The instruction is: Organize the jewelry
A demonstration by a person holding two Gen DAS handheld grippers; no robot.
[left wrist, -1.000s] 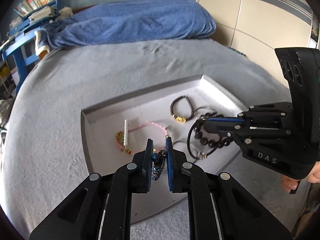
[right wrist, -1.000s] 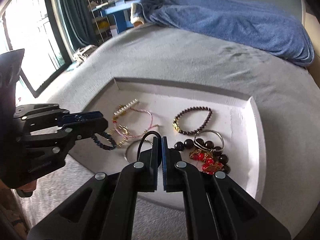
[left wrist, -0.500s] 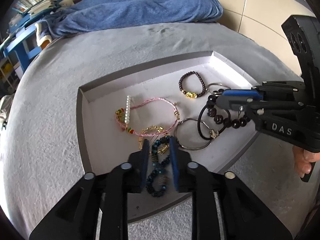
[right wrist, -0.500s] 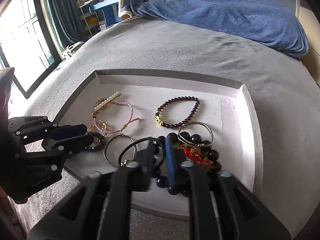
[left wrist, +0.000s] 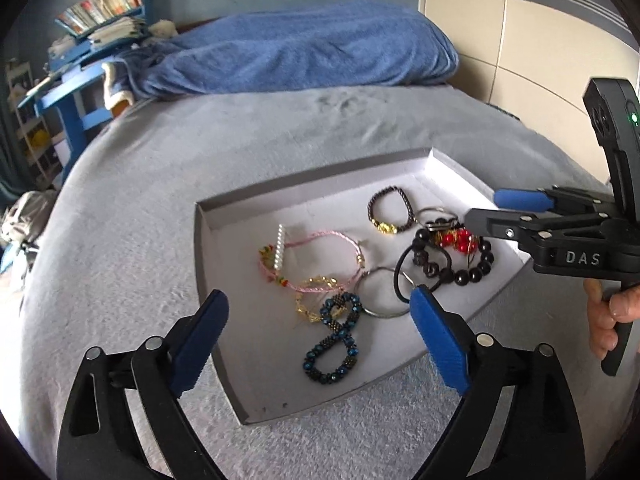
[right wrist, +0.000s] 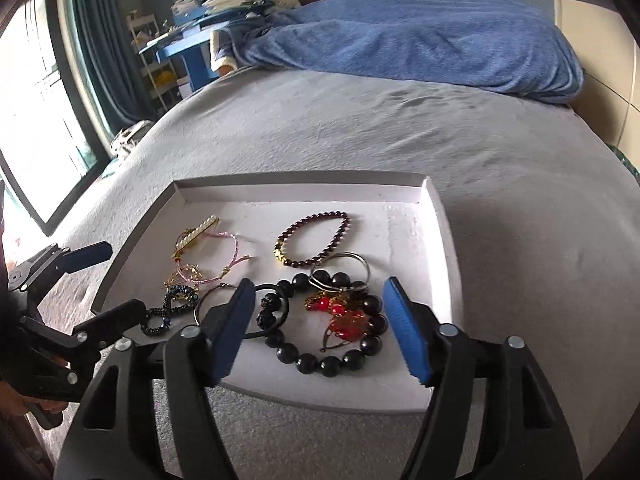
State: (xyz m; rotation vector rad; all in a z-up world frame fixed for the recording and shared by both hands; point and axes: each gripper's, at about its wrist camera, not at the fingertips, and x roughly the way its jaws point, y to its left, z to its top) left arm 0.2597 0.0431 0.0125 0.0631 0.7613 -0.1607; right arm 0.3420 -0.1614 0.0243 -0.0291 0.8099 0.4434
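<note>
1. We hold two pairs of tongs over a shallow grey tray [left wrist: 202, 240] that sits on a grey bedspread [left wrist: 132, 200], with the jewelry laid out inside it
2. Our left gripper [left wrist: 320, 344] stands wide apart and empty, its jaws having just been opening; the dark blue beaded bracelet [left wrist: 336, 338] lies free on the tray floor between them in a figure of eight, touched by neither pad
3. Our right gripper [right wrist: 320, 328] is likewise parted with nothing pinched, its jaws also just opened; the black bead bracelet [right wrist: 332, 336] rests on the tray below, lying over a red and gold charm piece [right wrist: 340, 316] and beside a black cord loop [right wrist: 276, 312]
4. A pink cord bracelet [left wrist: 320, 256], a pearl bar [left wrist: 280, 252], a garnet-coloured bracelet [right wrist: 316, 240] and a thin silver hoop [left wrist: 380, 292] lie elsewhere in the tray, several overlapping near its middle
5. We judge the step to be a release just finished; to do it well we should lift both tongs straight up and clear, so no pad snags a strand
6. The next piece is best taken by a free edge, away from the tangle of hoop, cord and beads, to keep neighbours from dragging along
</note>
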